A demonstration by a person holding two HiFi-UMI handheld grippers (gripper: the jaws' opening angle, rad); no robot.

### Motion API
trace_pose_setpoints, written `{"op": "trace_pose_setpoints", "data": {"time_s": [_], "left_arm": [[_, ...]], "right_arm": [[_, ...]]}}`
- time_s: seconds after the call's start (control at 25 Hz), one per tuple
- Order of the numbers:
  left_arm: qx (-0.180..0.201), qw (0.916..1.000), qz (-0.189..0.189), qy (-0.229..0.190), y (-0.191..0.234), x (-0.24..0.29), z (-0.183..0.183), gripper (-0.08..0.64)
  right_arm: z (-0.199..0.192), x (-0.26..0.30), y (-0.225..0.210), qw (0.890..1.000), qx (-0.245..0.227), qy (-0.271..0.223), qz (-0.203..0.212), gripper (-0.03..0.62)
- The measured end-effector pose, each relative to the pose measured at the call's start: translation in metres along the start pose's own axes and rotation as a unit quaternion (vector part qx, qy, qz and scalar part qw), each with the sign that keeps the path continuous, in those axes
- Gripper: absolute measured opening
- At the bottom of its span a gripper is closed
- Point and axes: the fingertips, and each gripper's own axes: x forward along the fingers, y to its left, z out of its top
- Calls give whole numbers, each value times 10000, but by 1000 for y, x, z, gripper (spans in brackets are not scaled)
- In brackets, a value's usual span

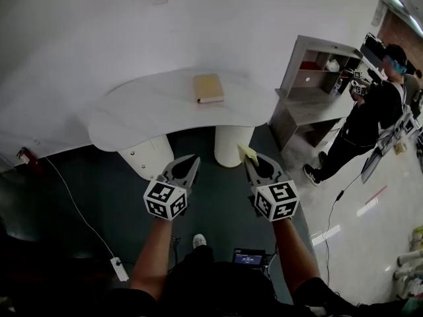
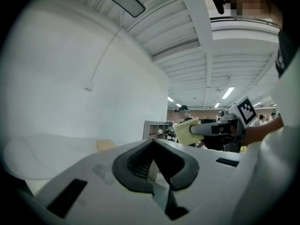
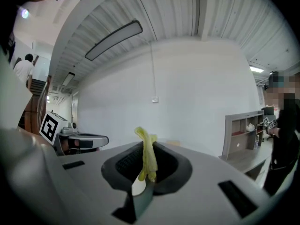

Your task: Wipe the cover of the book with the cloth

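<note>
Right gripper point(image 1: 250, 158) pinches crumpled yellow cloth point(image 3: 148, 151); tan book point(image 1: 208, 88) lies closed.

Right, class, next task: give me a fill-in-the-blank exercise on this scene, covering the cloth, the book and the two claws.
1. The right claw is shut on a cloth whose colour is ____.
2. The left claw is shut and holds ____.
3. The book lies closed on the white table, and ____ claw touches it.

Missing words: yellow; nothing; neither.
</note>
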Motion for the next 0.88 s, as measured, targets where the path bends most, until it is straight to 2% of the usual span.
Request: {"op": "trace_pose_setpoints", "data": {"time_s": [0.48,0.68,0.88], "left_arm": [[98,9998,-134,50,141,66,34,9],[27,9998,-172,87,166,86,28,9],[117,9994,-202,245,180,111,16,9]], "right_arm": [[34,146,-26,9996,78,6,-266,87],[29,178,-34,9995,109,101,-281,87],[20,206,-49,9993,164,222,-246,87]]}}
